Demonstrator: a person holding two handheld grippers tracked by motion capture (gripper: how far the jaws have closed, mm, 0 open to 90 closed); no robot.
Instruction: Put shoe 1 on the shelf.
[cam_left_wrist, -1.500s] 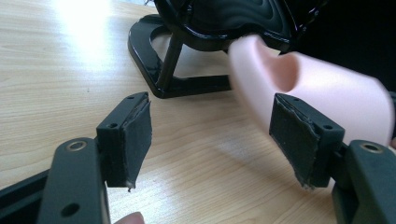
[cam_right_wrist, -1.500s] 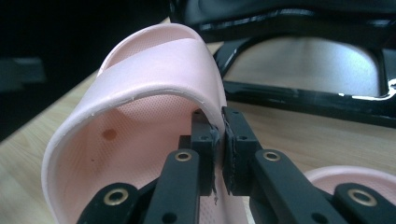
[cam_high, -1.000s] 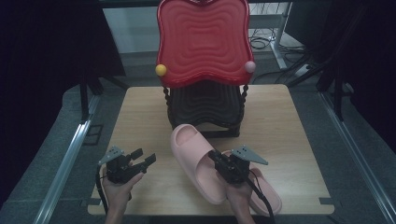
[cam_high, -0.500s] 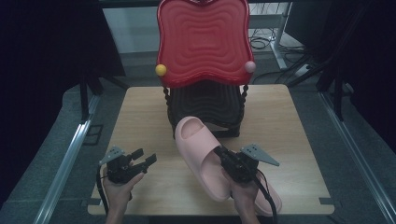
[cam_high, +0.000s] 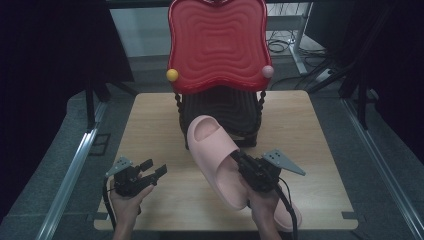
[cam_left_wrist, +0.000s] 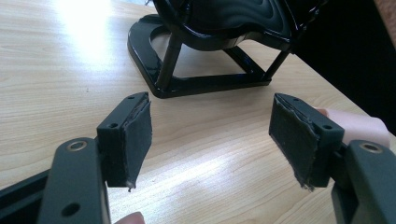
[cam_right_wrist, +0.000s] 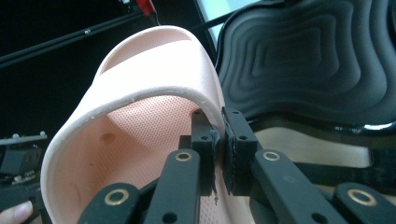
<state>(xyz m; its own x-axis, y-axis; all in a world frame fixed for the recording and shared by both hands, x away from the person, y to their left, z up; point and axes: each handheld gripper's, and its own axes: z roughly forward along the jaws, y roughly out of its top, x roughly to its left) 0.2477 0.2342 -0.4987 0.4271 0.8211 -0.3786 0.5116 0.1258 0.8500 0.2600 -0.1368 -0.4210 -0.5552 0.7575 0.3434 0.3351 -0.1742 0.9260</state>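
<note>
Two tongs: one in each hand, both at the near edge of the bench (cam_high: 150, 115)
Right tongs (cam_high: 239, 159): pressed together on the side strap of the pink slipper (cam_high: 217, 150), arm reaching forward from the near edge
Pink slipper: lifted at the toe, tilted up toward the black stand (cam_high: 220, 107), heel low near the right hand (cam_high: 262, 205)
Left tongs (cam_high: 155, 170): spread wide, nothing between them, level over the near left corner
Left hand (cam_high: 127, 200): low, wrist at the bench's near edge
Second slipper (cam_high: 290, 215): flat by the near right corner

Both grippers are black, the left gripper (cam_high: 150, 172) and right gripper (cam_high: 239, 159) each built of linked bars with brass-ringed rivets. Worn dark pads (cam_left_wrist: 138, 135) line the jaws. Grey three-cornered plates (cam_high: 283, 161) top them; black cables (cam_high: 287, 200) trail back.
</note>
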